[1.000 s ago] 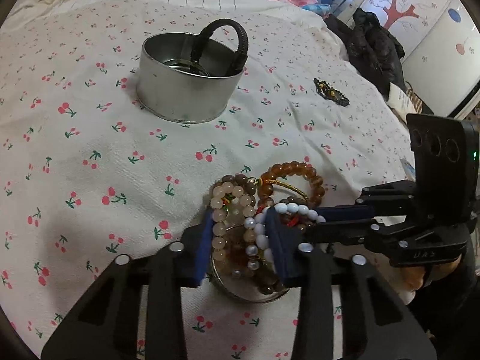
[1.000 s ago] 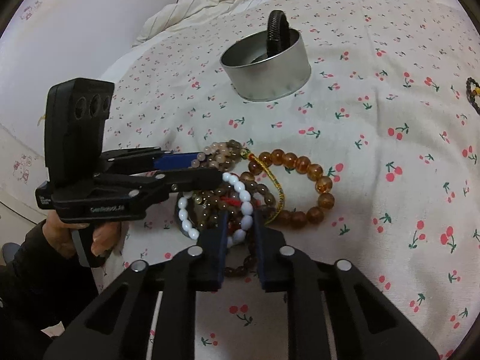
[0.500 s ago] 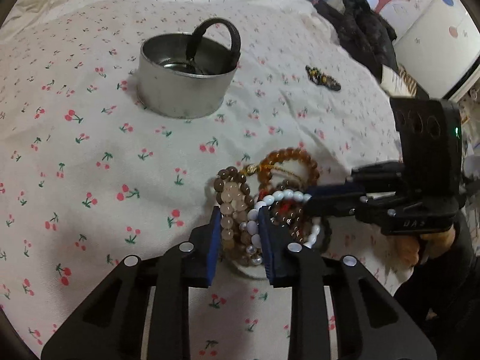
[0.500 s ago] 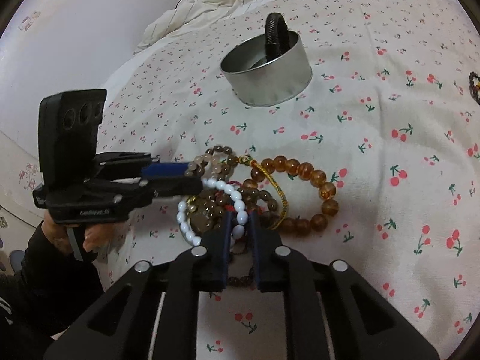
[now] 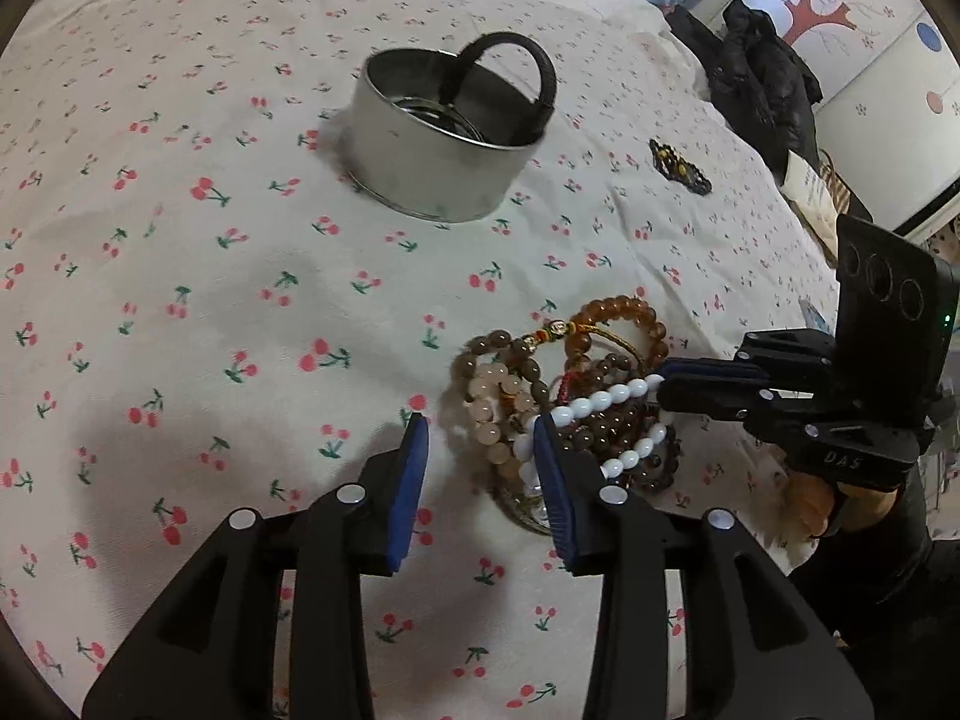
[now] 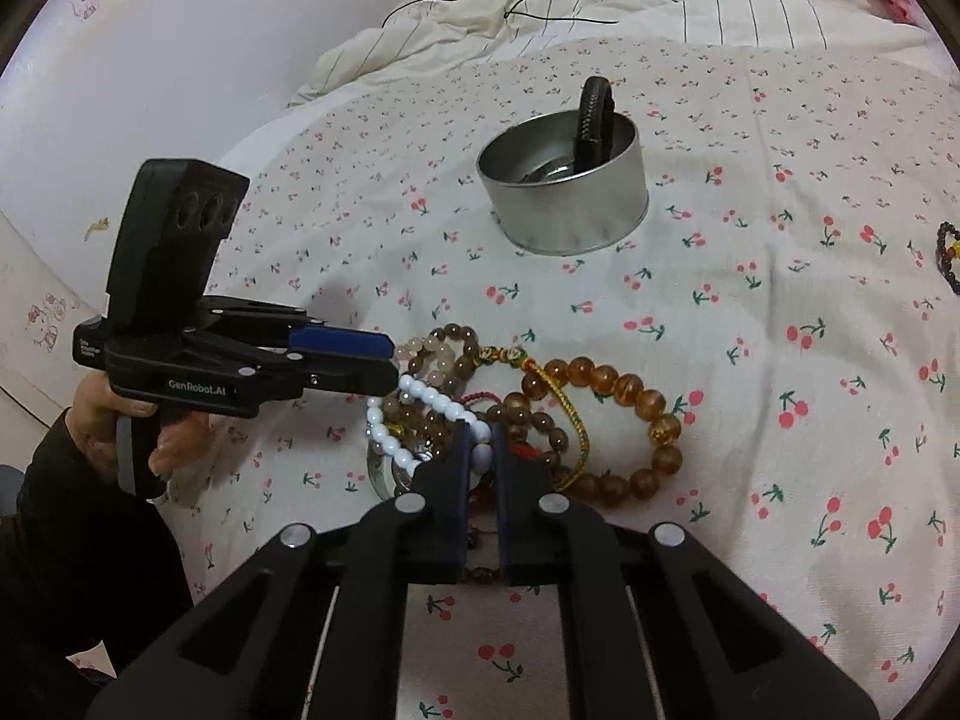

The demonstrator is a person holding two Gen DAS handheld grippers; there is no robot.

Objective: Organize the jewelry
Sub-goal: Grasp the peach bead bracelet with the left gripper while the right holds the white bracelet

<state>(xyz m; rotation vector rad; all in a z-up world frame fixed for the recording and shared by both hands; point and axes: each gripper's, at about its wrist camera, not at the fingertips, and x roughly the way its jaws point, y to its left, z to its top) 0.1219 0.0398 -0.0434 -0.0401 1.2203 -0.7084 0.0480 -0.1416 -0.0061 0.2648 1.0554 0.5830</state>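
Note:
A heap of bead bracelets (image 5: 576, 408) lies on the cherry-print sheet (image 5: 240, 312). It holds a white bracelet (image 5: 600, 402), a pale pink one (image 5: 498, 414), brown ones and an amber one (image 5: 624, 309). My right gripper (image 6: 480, 435) is shut on a white bead of the white bracelet (image 6: 432, 399), whose strand is drawn taut; it also shows in the left wrist view (image 5: 660, 387). My left gripper (image 5: 480, 426) is at the heap's left edge, its jaws opening, with pale pink beads loose between them. It enters the right wrist view from the left (image 6: 390, 360).
A round metal tin (image 5: 420, 180) stands further back with a black braided bracelet (image 5: 540, 78) propped inside it. A small dark bracelet (image 5: 681, 168) lies apart at the far right. Dark clothing (image 5: 762, 72) and a cupboard lie beyond the bed's edge.
My left gripper narrowed around the pale beads, then opened again and drew left to the heap's edge. My right gripper closed on the white bracelet and pulled its strand tight.

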